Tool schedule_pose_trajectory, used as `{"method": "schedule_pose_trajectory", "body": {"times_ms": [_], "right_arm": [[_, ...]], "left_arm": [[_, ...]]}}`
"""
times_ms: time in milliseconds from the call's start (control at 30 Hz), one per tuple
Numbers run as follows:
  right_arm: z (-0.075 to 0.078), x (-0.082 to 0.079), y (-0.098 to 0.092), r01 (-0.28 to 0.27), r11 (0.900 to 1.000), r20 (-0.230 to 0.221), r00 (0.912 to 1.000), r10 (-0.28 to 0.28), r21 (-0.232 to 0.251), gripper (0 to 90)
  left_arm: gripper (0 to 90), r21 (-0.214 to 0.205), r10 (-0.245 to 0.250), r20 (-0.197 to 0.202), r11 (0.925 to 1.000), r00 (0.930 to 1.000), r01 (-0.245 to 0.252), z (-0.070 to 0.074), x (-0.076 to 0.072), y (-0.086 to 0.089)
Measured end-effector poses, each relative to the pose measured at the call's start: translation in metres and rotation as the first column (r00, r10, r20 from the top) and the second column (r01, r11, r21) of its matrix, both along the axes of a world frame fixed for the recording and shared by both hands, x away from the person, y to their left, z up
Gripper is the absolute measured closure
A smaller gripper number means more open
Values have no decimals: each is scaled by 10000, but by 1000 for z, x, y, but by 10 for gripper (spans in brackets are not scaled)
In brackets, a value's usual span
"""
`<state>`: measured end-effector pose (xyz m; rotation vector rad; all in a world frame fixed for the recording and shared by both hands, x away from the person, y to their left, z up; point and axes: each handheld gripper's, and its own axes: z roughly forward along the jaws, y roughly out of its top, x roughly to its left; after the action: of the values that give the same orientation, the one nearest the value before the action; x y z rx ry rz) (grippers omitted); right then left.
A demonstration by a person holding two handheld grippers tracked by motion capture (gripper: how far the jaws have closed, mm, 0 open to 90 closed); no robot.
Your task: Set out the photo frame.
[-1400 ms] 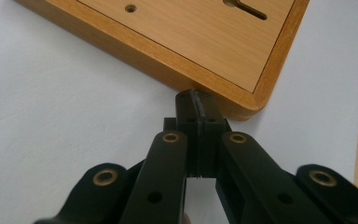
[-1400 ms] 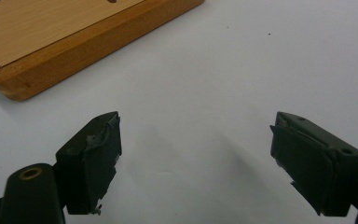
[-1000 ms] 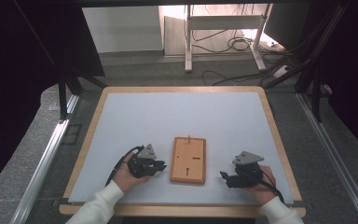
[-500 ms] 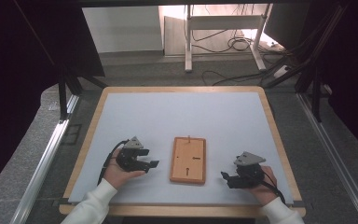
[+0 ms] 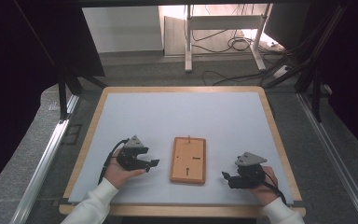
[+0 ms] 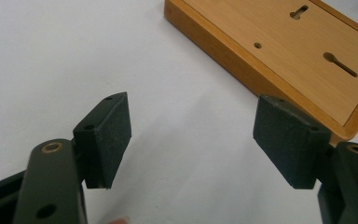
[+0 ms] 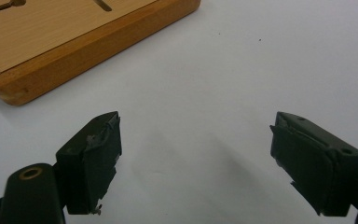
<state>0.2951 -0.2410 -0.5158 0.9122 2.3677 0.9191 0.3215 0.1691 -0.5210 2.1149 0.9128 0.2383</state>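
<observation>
Claws [image 5: 153, 163] [image 5: 224, 176] open, wooden board [image 5: 188, 160] lengthwise front-back

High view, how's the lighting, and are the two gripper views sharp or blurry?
High view: the table is evenly lit, surroundings dark, glare at the top. Left gripper view: the pads are sharp, the wooden board slightly soft. Right gripper view: soft shadows under the open jaws, the board's corner a little blurred.

1. The flat rectangular wooden board [image 5: 188, 160] lies between your left gripper [image 5: 150, 163] and right gripper [image 5: 225, 176], blocking a straight path across.
2. The white tabletop [image 5: 182, 116] beyond the board gives you open room.
3. Bare surface lies between each gripper's wide-apart jaws.
</observation>
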Motion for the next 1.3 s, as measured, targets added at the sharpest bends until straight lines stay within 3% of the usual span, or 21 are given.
{"method": "schedule_pose_trajectory", "body": {"times_ms": [333, 500, 767, 1133, 1300], "right_arm": [[0, -1, 0, 30, 10000, 7, 10000, -30, 13, 168], [0, 0, 2, 35, 10000, -8, 10000, -35, 28, 168], [1, -3, 2, 3, 10000, 74, 10000, -3, 93, 168], [3, -3, 1, -11, 9999, 169, 9999, 9, 162, 168], [2, -3, 1, -20, 9999, 165, 9999, 18, 164, 168]], "left_arm": [[316, 215, -511, 485, 9985, 9975, 501, 8, 2, -12], [337, 234, -573, 764, 9982, 9954, 557, 13, 11, -22], [346, 474, -1142, 993, 9928, 9885, 1099, 17, 25, -45], [343, 328, -1537, 865, 9879, 9843, 1513, 21, 48, -69], [351, 53, -1608, 678, 9870, 9847, 1608, 18, 62, -80]]}}
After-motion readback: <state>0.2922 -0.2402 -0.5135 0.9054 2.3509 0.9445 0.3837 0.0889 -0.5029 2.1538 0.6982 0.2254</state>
